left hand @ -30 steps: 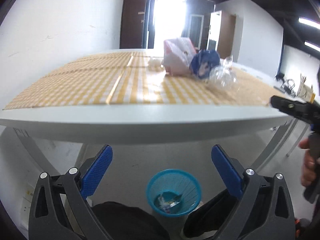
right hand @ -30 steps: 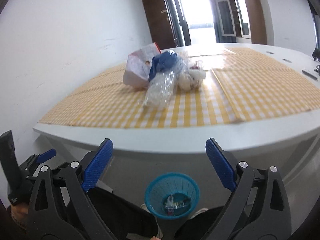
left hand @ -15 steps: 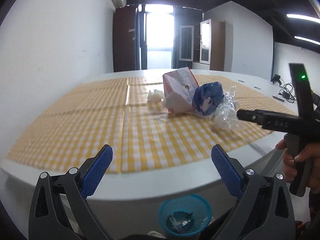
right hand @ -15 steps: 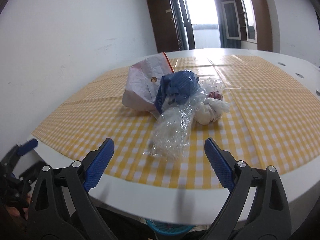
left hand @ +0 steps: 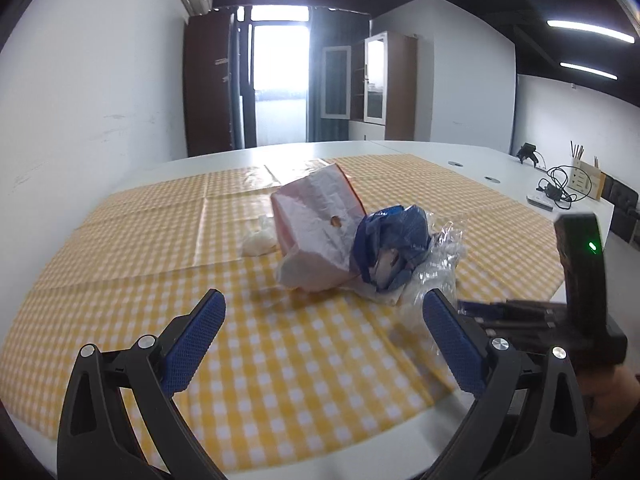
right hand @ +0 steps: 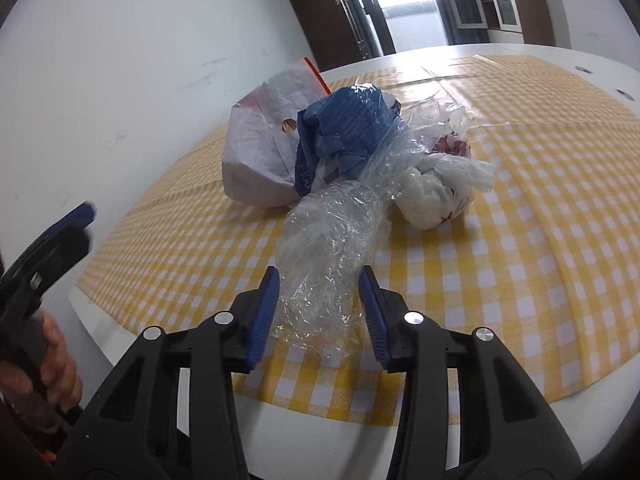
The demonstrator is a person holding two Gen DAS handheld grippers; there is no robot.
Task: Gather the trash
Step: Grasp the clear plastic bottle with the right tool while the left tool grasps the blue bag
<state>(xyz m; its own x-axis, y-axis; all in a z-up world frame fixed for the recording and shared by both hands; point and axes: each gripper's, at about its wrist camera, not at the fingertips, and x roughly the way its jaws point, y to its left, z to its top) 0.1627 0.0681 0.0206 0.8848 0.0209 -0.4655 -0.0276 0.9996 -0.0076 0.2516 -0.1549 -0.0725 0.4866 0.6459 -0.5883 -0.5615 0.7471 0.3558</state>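
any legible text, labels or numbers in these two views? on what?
"100": partial white print on the blue plastic wrapper, right wrist view; nearby characters unreadable.
White paper bag: no readable print.
White tied bag: red pattern, no legible words.
Wooden desk organizer: dark marks too small.

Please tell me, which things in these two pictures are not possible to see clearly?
- Whether the right gripper jaws already pinch the clear plastic wrap: right wrist view, the crumpled film hides the contact.
- White knotted bag: contents hidden by its plastic.
- Small white wad: left wrist view, too small and partly behind the pink-and-white paper bag.
- Print on the blue wrapper: crumpled, unreadable.
- Right gripper in left wrist view: blurred.
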